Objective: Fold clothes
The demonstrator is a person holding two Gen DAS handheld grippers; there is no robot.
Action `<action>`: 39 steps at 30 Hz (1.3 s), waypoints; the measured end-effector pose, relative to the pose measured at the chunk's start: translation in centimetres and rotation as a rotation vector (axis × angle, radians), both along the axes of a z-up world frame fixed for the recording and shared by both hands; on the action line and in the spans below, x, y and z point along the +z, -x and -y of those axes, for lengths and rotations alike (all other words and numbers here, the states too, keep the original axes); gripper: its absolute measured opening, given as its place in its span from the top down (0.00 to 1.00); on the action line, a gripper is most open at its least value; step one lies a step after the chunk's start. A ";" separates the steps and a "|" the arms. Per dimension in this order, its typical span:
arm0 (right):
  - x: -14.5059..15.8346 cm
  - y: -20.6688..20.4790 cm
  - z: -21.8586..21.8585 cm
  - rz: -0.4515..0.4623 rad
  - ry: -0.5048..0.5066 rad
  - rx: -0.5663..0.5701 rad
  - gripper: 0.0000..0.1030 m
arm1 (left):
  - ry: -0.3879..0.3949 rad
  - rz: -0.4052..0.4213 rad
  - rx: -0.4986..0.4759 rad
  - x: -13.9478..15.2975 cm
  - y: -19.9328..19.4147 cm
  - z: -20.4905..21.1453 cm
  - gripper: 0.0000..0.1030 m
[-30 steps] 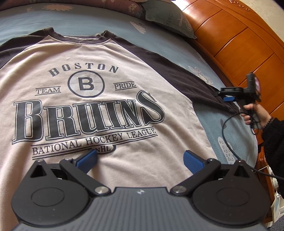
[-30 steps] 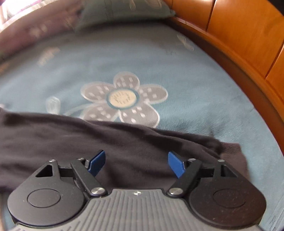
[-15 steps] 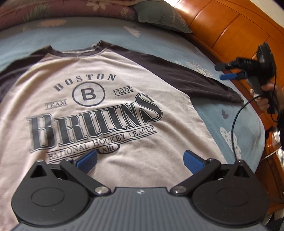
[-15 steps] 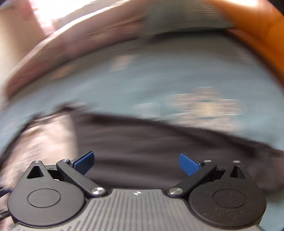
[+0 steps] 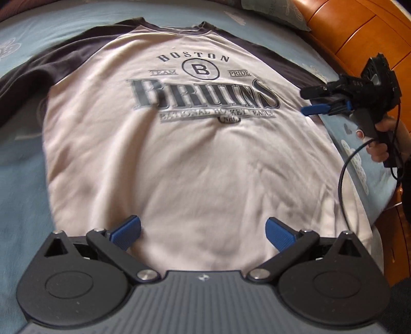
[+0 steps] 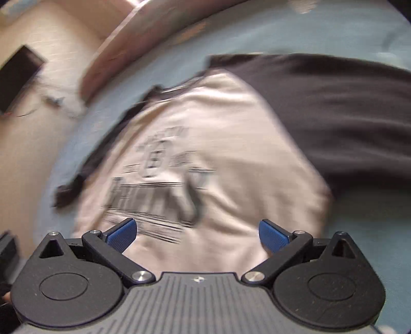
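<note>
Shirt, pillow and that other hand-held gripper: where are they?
Shirt (image 5: 195,159): left wrist view, pale chest below the print.
Pillow (image 5: 280,12): left wrist view, lower edge.
Right hand-held gripper (image 5: 312,101): left wrist view, between its fingertips.

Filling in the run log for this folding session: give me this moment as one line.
phase: pre-fold | shirt: flat on bed, print up | left tool: open, above hem | right tool: open, holds nothing

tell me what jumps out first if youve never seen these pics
A pale shirt with dark sleeves and a big Bruins print lies flat, front up, across the blue bedsheet. At its right edge a hand holds the right gripper, open; the left gripper hangs open above the hem.
</note>
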State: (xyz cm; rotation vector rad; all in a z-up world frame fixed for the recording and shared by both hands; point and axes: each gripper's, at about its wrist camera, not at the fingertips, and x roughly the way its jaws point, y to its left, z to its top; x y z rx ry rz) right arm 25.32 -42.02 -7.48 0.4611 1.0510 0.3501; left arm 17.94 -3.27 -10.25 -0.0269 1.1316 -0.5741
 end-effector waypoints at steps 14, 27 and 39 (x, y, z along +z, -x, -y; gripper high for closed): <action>2.2 11.6 -13.8 0.137 0.395 0.227 0.00 | -0.026 0.062 -0.125 1.7 4.3 1.1 0.01; -1.1 15.2 -16.1 0.141 0.534 0.141 0.00 | -0.044 0.035 -0.161 2.4 9.7 -1.7 0.01; -0.7 17.9 -15.3 0.126 0.533 0.150 0.00 | 0.019 0.009 -0.171 -0.5 9.6 1.1 0.01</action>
